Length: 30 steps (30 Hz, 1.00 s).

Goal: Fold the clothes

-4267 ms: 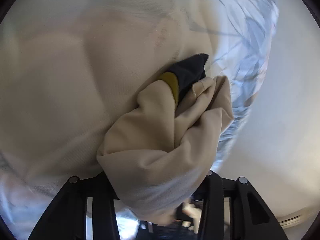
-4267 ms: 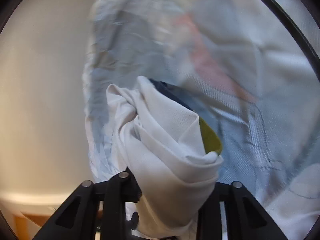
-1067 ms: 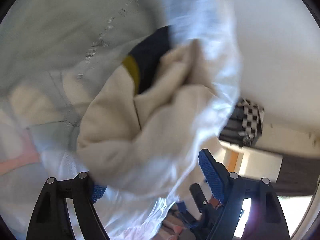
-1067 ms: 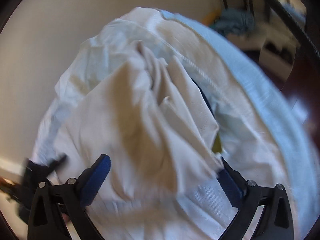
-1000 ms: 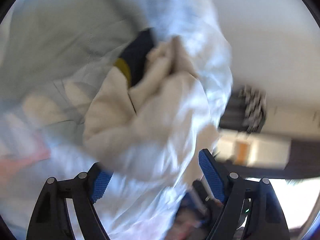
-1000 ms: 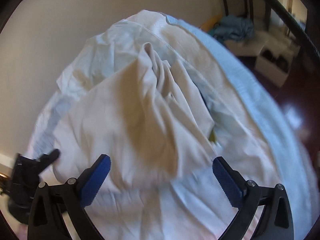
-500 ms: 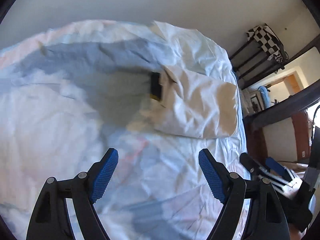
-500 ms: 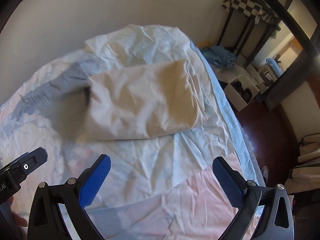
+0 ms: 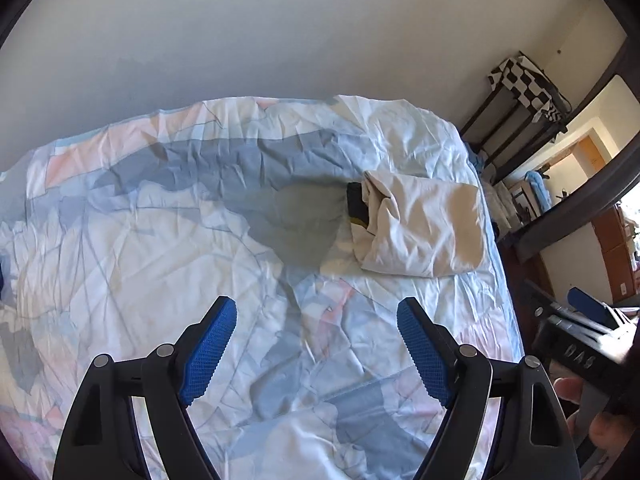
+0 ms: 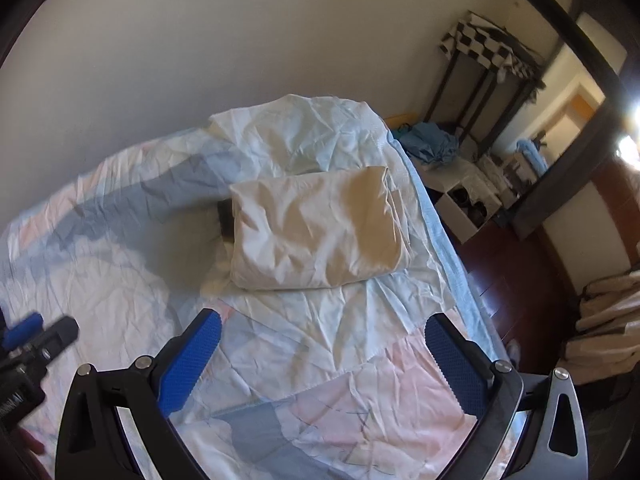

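Note:
A folded cream garment [image 9: 420,228] lies flat on the bed near its far right edge, with a dark navy and yellow part [image 9: 356,206] showing at its left end. In the right wrist view the same cream bundle [image 10: 316,232] lies ahead of the fingers. My left gripper [image 9: 316,344] hovers well above the bedding, open and empty. My right gripper [image 10: 320,356] is open too, nothing between its blue pads [image 10: 188,364]. Each gripper shows at the edge of the other's view.
The bed carries a crumpled pale blue, pink and grey patterned cover [image 9: 160,248]. A plain wall runs behind it. To the right stand a dark rack with a checkered cloth [image 10: 480,48], a blue cloth pile [image 10: 432,140], boxes and a dark wooden floor [image 10: 508,280].
Both grippers let go of the cream garment, opened wide and drew back and up from it. The folded garment now lies on the bed, farther away than half a second ago.

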### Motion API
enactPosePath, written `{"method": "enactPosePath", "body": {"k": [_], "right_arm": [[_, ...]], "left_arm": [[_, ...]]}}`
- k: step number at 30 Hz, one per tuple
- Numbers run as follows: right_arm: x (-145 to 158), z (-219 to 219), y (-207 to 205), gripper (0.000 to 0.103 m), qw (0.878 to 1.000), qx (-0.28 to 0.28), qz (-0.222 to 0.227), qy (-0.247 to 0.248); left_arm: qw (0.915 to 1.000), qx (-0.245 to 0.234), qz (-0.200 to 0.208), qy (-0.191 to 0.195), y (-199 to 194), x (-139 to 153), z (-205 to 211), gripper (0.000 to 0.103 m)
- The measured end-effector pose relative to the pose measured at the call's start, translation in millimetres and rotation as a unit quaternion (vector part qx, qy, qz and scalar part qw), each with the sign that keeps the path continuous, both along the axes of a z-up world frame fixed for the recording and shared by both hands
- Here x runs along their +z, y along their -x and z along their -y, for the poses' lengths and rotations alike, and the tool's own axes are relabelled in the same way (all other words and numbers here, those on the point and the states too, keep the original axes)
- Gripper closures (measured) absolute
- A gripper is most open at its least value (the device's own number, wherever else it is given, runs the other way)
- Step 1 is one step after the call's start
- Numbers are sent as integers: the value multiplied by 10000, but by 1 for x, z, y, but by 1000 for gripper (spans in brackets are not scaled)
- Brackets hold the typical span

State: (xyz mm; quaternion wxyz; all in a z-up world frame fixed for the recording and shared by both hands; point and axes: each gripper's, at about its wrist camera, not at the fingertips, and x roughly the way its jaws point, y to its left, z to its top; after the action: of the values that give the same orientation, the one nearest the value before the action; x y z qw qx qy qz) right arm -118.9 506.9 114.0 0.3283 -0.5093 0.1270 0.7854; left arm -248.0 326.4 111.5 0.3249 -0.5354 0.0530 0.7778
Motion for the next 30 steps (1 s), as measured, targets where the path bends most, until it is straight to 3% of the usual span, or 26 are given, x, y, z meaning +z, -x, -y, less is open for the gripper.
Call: {"method": "enactPosePath", "body": {"k": [10, 14, 20, 25, 30], "right_arm": [[2, 53, -35, 0, 9988, 393, -289, -45], [0, 85, -63, 0, 9967, 641, -497, -44], [-7, 133, -112, 0, 9927, 1011, -654, 68], [-9, 165, -151, 0, 9880, 1297, -832, -65], [-21, 189, -199, 0, 9857, 1413, -911, 70]], "left_arm": [[9968, 286, -626, 414, -54, 8, 31, 20], [9948, 434, -813, 426, -95, 10, 60, 20], [9893, 757, -992, 758, -157, 5, 106, 20], [9871, 1071, -981, 674, -199, 0, 145, 20], [9813, 1200, -1305, 752, -248, 1, 169, 20]]}}
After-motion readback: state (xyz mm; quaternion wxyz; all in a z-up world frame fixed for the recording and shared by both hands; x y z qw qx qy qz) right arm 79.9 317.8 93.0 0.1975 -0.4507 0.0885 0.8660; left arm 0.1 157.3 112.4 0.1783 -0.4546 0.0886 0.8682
